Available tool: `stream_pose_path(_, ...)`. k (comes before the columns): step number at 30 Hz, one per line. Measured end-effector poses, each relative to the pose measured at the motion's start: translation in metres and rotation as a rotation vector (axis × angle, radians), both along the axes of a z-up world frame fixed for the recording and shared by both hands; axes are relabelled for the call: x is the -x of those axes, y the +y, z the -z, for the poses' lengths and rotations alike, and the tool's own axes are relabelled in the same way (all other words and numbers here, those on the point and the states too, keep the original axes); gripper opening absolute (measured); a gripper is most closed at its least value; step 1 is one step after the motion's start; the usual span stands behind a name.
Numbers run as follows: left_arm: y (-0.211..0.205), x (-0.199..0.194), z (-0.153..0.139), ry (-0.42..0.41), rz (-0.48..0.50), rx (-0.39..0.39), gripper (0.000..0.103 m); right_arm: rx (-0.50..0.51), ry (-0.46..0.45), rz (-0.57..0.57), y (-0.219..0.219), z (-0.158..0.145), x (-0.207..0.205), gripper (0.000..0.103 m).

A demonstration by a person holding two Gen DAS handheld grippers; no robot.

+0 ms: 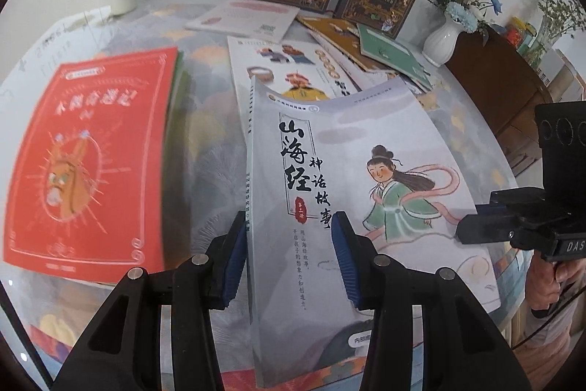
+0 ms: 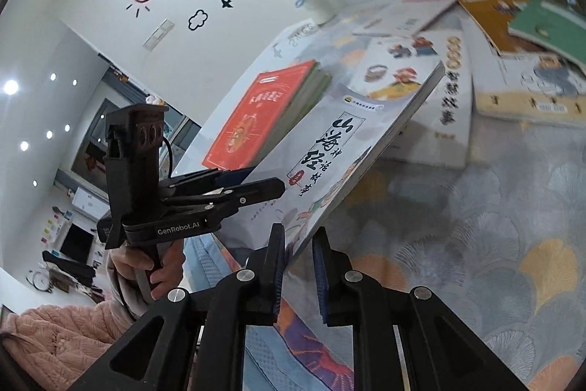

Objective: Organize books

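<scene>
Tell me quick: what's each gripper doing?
Left gripper: closed on the grey book, at its spine.
Right gripper: closed on the same book's edge.

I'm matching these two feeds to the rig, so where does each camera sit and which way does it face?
Left wrist: sits on the left hand-held gripper, looking down along its fingers at the grey book they straddle and the red book beyond; the right hand-held gripper and a hand show at the right edge.
Right wrist: sits on the right hand-held gripper, facing the grey book's corner; the left hand-held gripper and a hand show.
Shared: the grey book, red book and floral tablecloth.
</scene>
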State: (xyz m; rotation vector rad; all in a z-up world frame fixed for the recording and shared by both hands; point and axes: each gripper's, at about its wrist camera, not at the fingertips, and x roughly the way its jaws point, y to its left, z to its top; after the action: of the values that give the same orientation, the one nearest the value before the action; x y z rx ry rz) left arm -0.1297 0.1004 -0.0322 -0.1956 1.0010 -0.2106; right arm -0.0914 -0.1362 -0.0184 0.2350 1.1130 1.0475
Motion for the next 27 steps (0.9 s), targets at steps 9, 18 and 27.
stream_pose_path(9, 0.018, -0.004, -0.030, -0.054, 0.002, -0.027, 0.041, -0.005, -0.079, -0.017, 0.025, -0.033, -0.003, 0.015)
stream_pose_path(18, 0.065, -0.011, -0.074, -0.148, -0.042, -0.046, 0.041, -0.033, -0.143, -0.051, 0.070, -0.072, -0.019, 0.015)
stream_pose_path(27, 0.129, -0.011, -0.080, -0.177, -0.140, -0.082, 0.041, -0.084, -0.104, -0.114, 0.136, -0.069, -0.041, 0.015)
